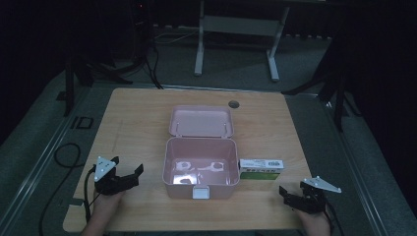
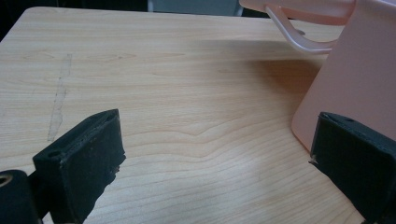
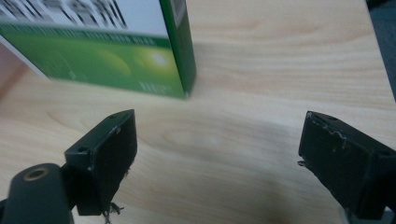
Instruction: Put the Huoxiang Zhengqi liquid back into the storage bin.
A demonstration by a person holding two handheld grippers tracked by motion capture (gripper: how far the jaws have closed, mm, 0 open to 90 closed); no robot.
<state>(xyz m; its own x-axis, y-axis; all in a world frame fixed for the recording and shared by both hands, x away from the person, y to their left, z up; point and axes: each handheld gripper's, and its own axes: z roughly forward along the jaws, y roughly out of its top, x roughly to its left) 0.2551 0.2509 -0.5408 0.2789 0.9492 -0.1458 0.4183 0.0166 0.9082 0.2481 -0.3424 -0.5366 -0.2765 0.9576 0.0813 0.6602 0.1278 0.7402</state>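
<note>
1. The counter (image 1: pixel 137 118) is the biggest thing here, a light wood top with a round cable hole (image 1: pixel 233 104) near the far edge. There's a faint pale streak in the grain over on the left, which you can see in the left gripper view.
2. A pink box (image 1: pixel 199 169) sits pretty much dead centre, lid (image 1: pixel 201 121) flipped open and lying back toward the far side. The inside looks bare apart from some shiny reflections on the bottom. There's a white latch (image 1: pixel 200 193) on the near wall. In the left gripper view its pink side wall and a pale handle loop sit at the upper right.
3. A green and white carton (image 1: pixel 261 168) lies flat just off the box's right wall, either touching it or barely apart, can't call it. The right gripper view has its green face and a barcode-ish top at the upper left.
4. The left gripper (image 1: pixel 129 173) is near the front left, close to the counter and just beside the box's left wall. Jaws are spread wide, nothing between them but wood.
5. The right gripper (image 1: pixel 286 192) is at the front right, a little nearer the person than the carton and pointing at it. It's also wide apart, holding nothing, and not touching the carton.
</note>
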